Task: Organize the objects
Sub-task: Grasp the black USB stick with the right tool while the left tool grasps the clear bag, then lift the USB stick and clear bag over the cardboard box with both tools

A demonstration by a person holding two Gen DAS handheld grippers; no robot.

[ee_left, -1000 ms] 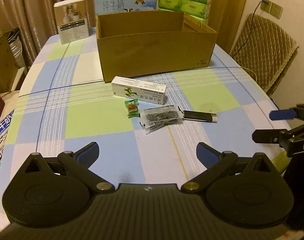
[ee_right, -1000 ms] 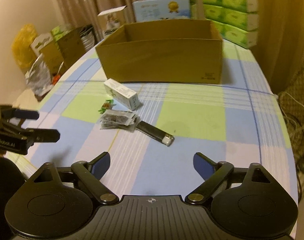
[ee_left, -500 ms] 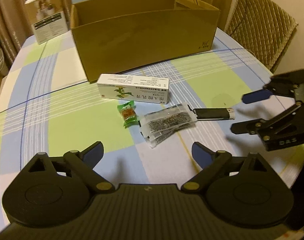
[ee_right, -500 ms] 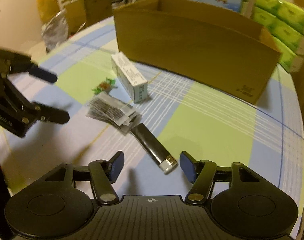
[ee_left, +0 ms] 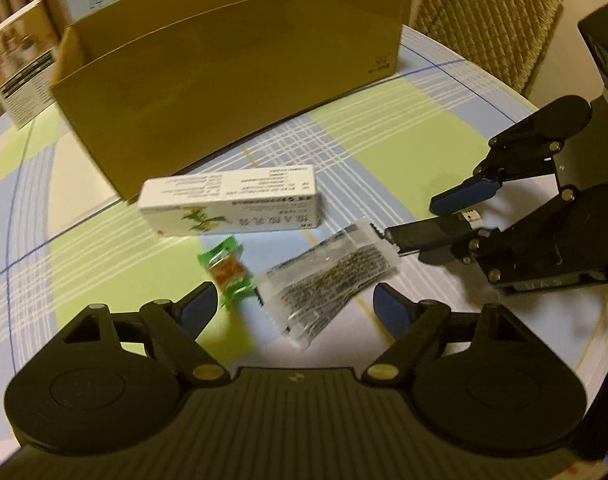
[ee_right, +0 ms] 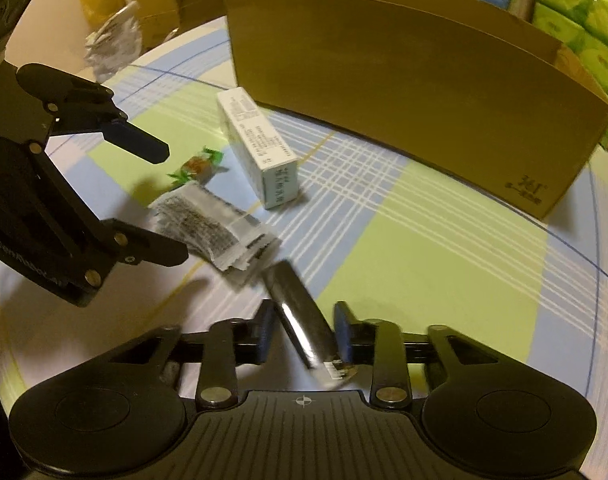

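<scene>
Risk with the lighter: my right tongs [ee_right: 304, 330] sit on both sides of the black lighter [ee_right: 300, 316], but I cannot tell if they pinch it yet. The lighter lies crooked between them, so it could spin or slip out when I lift.
Risk with the packets: the lighter's far end touches the clear packets [ee_left: 332, 276]. If I drag it, I think the packets will slide too.
Risk with the candy: my left tongs [ee_left: 296, 306] are wide open, low over the packets and the green candy [ee_left: 226, 270]. One finger is right by the candy and could knock it away.
Risk of a bump: my two tongs are near each other, so they could hit.
Right tongs pose: low, close to the tabletop [ee_right: 444, 264], narrow, pointing along the lighter.
Left tongs pose: tipped down, pointing at the brown box [ee_left: 232, 76].
Where things are: the white box [ee_left: 232, 204] lies just in front of the brown box. Everything small is on the tabletop, none in the brown box.
</scene>
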